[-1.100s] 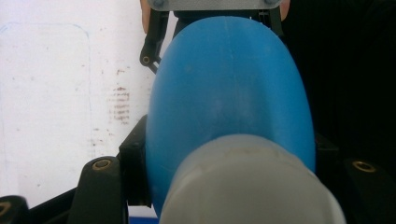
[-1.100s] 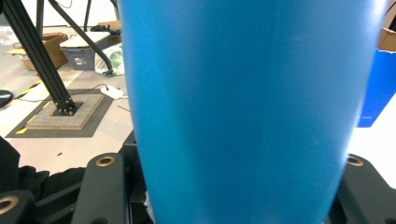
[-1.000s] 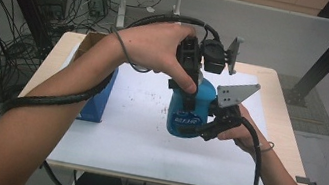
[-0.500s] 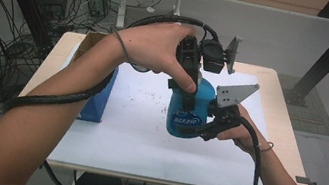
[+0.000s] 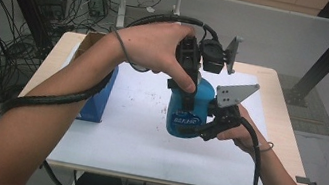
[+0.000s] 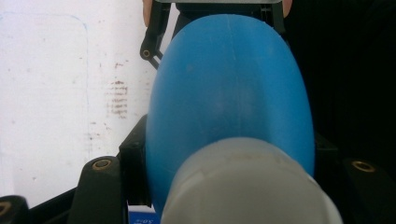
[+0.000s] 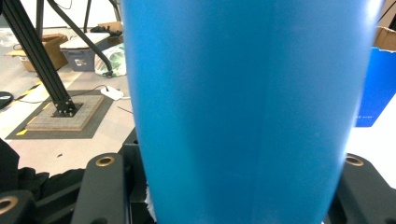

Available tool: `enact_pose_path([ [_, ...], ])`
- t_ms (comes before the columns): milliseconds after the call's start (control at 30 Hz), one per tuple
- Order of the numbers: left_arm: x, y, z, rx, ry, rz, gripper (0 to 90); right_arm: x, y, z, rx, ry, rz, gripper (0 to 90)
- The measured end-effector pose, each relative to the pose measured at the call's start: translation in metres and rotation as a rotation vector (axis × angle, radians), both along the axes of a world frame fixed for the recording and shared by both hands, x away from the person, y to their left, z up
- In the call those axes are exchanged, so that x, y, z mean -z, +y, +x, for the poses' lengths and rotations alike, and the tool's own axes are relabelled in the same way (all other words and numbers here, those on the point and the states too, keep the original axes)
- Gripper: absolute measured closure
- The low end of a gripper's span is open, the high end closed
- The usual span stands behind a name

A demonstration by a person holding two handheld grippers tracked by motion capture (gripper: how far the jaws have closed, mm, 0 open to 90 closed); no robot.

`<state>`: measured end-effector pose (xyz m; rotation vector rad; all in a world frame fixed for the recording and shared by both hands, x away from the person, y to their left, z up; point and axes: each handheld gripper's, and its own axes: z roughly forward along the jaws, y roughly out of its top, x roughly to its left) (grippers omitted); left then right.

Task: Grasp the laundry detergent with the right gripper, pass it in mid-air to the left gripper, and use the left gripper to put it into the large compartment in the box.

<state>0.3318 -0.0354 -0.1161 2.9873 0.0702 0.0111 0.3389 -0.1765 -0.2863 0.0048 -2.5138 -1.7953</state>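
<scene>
While upright on the table point(image 5: 109, 139), blue bottle point(image 5: 189, 112) clamped between both tongs.

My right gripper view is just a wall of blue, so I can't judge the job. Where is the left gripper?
Observer: The left gripper comes down from above and is shut on the top end of the bottle.
Operator: Is the bottle upright?
Observer: Yes. In the high view it stands upright over the white sheet, with the right gripper shut on its lower body from the side.
Operator: Is the top closed?
Observer: The left gripper view shows a pale grey cap on it, sitting between that gripper's jaws.
</scene>
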Motion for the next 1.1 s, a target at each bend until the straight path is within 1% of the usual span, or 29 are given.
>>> enact_pose_path([
  [400,-0.0017,0.0007,-0.0006,0.000,-0.005,0.003,37.9,-0.0016,0.0007,0.0002,-0.001,-0.004,0.002,40.7],
  [1100,-0.0001,0.0041,0.0015,-0.009,0.000,-0.008,37.9,-0.0006,0.0031,0.0018,-0.003,0.001,0.001,40.7],
])
